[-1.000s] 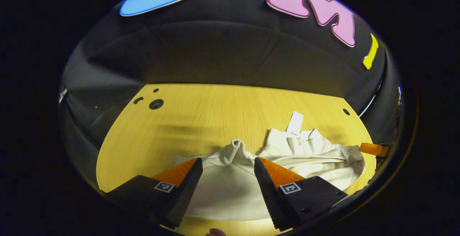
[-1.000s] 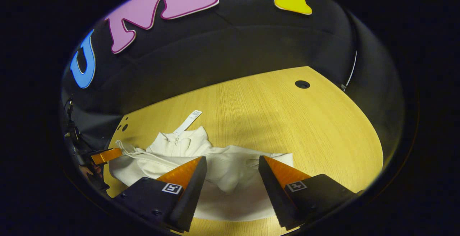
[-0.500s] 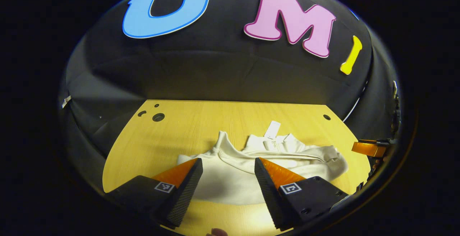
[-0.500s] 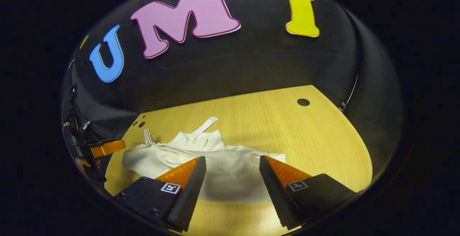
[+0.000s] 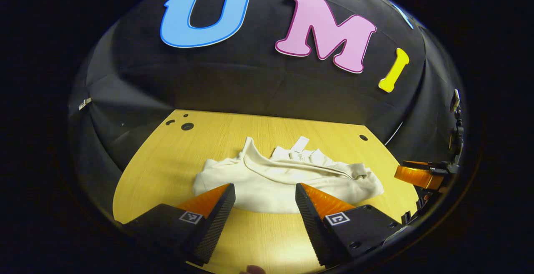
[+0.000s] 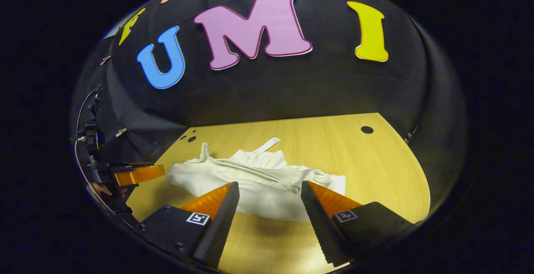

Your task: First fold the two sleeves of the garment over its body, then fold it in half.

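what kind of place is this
Likely a staged recording booth, not a home: black cloth wall behind a bare wooden table, a lone garment on it, and hand-held tools, both open.

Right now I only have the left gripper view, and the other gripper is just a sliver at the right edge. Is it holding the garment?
Observer: No. In the right gripper view the right gripper is open with nothing between its fingers. The garment lies on the table.
Operator: How does my own gripper look from there?
Observer: The left gripper is at the table's left edge, apart from the garment, with a hand below it.
Operator: And the garment's right end?
Observer: Its corner lies flat on the wood, beside the right gripper's right finger.
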A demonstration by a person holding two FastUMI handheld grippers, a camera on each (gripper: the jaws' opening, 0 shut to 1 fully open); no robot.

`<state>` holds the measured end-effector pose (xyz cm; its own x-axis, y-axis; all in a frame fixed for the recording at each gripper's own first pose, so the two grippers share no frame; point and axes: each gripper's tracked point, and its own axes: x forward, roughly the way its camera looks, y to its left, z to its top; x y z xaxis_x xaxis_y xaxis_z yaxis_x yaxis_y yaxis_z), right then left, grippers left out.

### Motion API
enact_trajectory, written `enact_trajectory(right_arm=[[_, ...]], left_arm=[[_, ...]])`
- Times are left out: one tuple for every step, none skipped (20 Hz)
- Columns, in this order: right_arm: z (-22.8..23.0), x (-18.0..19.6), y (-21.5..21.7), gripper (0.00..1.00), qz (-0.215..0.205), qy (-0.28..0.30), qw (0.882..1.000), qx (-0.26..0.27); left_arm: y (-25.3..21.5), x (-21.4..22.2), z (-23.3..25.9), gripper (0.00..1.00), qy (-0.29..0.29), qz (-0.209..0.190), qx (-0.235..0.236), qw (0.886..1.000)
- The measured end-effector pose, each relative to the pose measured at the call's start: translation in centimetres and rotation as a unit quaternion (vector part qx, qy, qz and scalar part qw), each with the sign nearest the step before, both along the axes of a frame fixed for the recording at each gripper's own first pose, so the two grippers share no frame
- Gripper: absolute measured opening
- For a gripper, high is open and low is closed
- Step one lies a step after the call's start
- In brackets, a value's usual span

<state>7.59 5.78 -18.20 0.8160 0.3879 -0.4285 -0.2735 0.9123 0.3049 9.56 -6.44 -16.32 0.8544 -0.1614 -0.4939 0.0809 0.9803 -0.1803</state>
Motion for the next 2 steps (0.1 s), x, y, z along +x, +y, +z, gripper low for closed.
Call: enact_trajectory(right_arm=[[0.08, -0.85, 0.47, 0.92, 0.009, 0.000, 1.000, 0.003], [0.15, -1.52, 0.93, 0.92, 0.015, 0.000, 1.000, 0.012]], left_arm=[[0.09, -0.95, -0.27, 0.91, 0.004, 0.003, 0.000, 1.000], [0.12, -1.86, -0.42, 0.91, 0.006, 0.005, -0.001, 1.000]])
